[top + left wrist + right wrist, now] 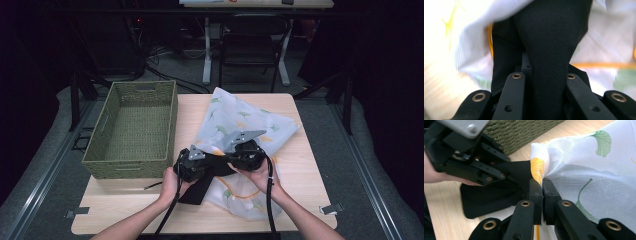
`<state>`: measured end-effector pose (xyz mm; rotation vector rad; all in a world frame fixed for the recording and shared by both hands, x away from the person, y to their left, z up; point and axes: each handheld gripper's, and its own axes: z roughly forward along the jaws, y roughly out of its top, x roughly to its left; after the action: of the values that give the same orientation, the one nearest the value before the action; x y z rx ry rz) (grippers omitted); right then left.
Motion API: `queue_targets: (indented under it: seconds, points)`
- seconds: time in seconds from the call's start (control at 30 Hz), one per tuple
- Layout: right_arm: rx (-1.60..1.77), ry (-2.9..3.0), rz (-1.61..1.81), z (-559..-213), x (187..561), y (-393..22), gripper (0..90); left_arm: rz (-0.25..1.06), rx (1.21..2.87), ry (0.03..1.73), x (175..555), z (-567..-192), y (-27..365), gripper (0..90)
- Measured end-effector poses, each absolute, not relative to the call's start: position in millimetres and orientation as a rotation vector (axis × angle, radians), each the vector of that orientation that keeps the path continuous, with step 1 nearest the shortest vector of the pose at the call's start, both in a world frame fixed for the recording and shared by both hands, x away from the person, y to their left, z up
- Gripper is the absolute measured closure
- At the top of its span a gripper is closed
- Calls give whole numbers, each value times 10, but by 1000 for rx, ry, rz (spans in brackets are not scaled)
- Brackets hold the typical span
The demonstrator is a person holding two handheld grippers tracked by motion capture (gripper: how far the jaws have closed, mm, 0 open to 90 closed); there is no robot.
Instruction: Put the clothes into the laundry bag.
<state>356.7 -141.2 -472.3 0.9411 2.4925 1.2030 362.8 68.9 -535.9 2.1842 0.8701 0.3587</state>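
Close to the edge of the table, the person's two hands meet over a white printed cloth (240,125) with a black cloth (197,187) lying on it. The left gripper (192,162) is clamped on the black cloth, a thick fold running up between its jaws. The right gripper (542,182) has its jaws pressed together on the edge of the white cloth. A green woven basket (132,127) sits just beside them on the table (300,170).
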Motion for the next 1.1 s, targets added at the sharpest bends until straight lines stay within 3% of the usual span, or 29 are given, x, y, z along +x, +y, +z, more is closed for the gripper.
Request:
queue_targets:
  seconds: [0.6, 0.87, 0.97, 1.1]
  points:
    - [978, 2430, 1285, -4654, 3556, -1454, 878, 443, 1932, 956, 3886, -5309, 380, 810]
    - [1038, 2471, 1227, -4766, 3615, -1493, 878, 402, 1990, 1020, 3986, -5560, 331, 785]
    - [1050, 2477, 1212, -4803, 3631, -1513, 878, 361, 2023, 1012, 4016, -5581, 368, 727]
    - [1039, 2475, 1211, -4799, 3632, -1516, 878, 328, 2104, 959, 3989, -5460, 437, 478]
